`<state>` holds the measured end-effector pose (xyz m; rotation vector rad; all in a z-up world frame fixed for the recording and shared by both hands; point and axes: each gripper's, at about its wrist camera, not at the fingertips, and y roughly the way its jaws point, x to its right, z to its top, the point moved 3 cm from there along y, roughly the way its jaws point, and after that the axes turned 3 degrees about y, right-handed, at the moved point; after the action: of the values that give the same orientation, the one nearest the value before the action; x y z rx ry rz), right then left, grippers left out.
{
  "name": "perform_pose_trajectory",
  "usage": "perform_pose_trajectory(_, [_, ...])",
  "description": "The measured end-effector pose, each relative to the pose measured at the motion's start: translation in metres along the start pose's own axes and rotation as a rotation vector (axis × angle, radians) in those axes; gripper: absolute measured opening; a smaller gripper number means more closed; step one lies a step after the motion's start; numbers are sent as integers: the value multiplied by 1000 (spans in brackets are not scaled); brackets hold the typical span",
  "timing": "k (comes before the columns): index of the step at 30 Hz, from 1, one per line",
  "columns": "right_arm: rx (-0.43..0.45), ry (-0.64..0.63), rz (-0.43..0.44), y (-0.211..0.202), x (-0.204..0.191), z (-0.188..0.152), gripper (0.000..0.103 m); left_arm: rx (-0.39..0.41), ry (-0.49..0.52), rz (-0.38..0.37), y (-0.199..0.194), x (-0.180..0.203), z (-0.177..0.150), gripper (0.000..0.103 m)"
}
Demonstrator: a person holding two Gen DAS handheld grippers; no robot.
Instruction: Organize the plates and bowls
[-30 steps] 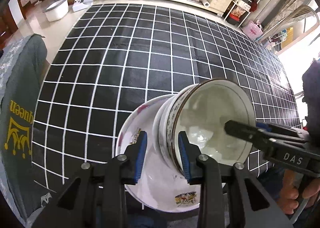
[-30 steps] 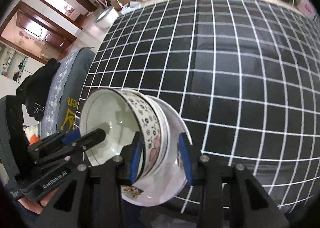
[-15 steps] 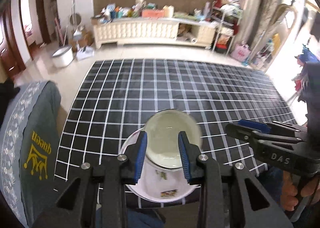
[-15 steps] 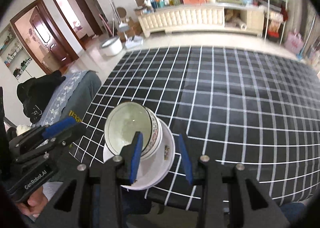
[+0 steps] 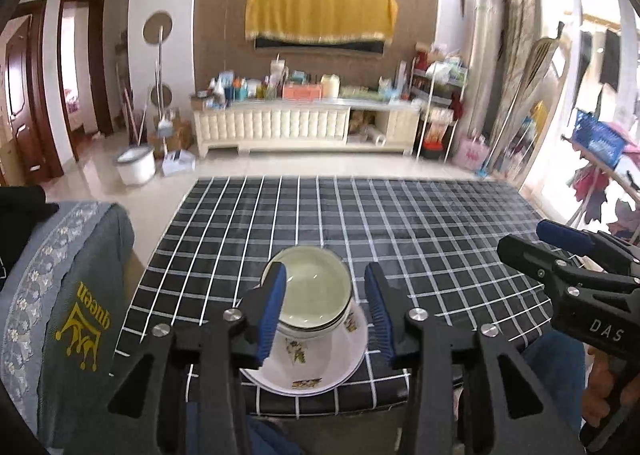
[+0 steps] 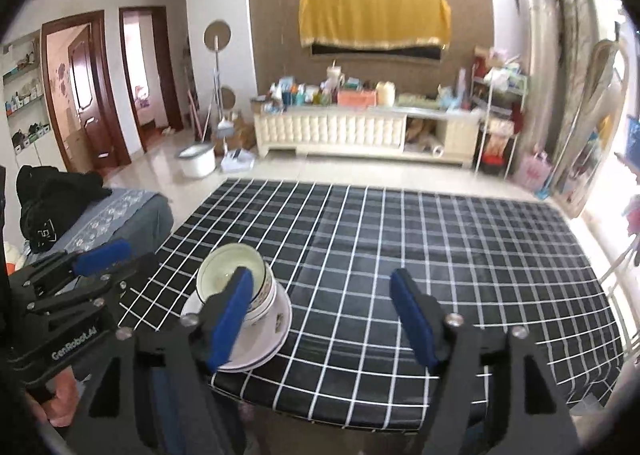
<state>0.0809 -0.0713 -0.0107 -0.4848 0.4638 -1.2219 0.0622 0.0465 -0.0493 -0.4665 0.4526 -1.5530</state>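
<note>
Left view alone shows the plate's (image 5: 320, 371) prints — bowls (image 5: 314, 297) stacked.

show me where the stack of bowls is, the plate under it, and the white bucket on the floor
Stack of bowls (image 5: 314, 297): left wrist view, inside of the top bowl.
Plate (image 5: 320, 365): left wrist view, near part of its bare white surface.
White bucket (image 6: 197, 162): right wrist view, its side wall.

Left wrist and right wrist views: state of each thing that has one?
bowls: nested, upright, on the plate
plate: flat on the table, near its front edge
table: covered by checked cloth
left gripper: open, jaws just widened, holding nothing
right gripper: open wide, jaws just widened, holding nothing
</note>
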Motion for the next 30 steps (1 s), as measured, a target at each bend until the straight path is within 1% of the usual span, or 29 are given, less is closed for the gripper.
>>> perform_pose_trajectory(1, [24, 2, -5, -7, 1, -1, 82, 18, 6, 6, -6, 2, -1, 63])
perform_pose_trajectory(3, [61, 3, -10, -18, 3, -5, 89, 50, 21, 16, -17, 7, -3, 79])
perform_pose_trajectory(4, [83, 4, -10, -24, 4, -7, 92, 68, 32, 15, -24, 11, -5, 82])
perform_pose_trajectory(5, [111, 1, -14, -30, 4, -10, 96, 85, 43, 11, -29, 15, -8, 83])
perform_pose_trajectory(7, [144, -7, -23, -40, 3, -16, 98, 110, 65, 12, -40, 21, -13, 88])
perform_pose_trajectory(8, [153, -10, -33, -44, 3, -20, 100, 114, 71, 10, -43, 24, -15, 90])
perform_pose_trajectory(9, [159, -13, -39, -47, 3, -23, 102, 118, 71, 9, -47, 25, -18, 94])
perform_pose_trajectory(11, [167, -8, -50, -52, 6, -29, 102, 125, 67, 9, -53, 27, -23, 99])
perform_pose_trajectory(12, [173, -4, -56, -55, 7, -34, 103, 122, 66, 13, -55, 27, -25, 103])
perform_pose_trajectory(15, [171, -8, -51, -60, 7, -46, 103, 120, 55, 15, -59, 28, -34, 103])
perform_pose_trajectory(17, [151, -16, -43, -60, 5, -54, 103, 114, 54, 16, -61, 29, -39, 103])
perform_pose_trajectory(22, [128, 19, -35, -63, 8, -68, 103, 107, 55, 15, -69, 32, -50, 103])
perform_pose_trajectory(26, [133, 35, -58, -66, 9, -74, 103, 112, 73, 10, -71, 37, -53, 103])
perform_pose_trajectory(30, [126, 57, -81, -68, 11, -77, 103, 117, 89, -26, -73, 42, -55, 103])
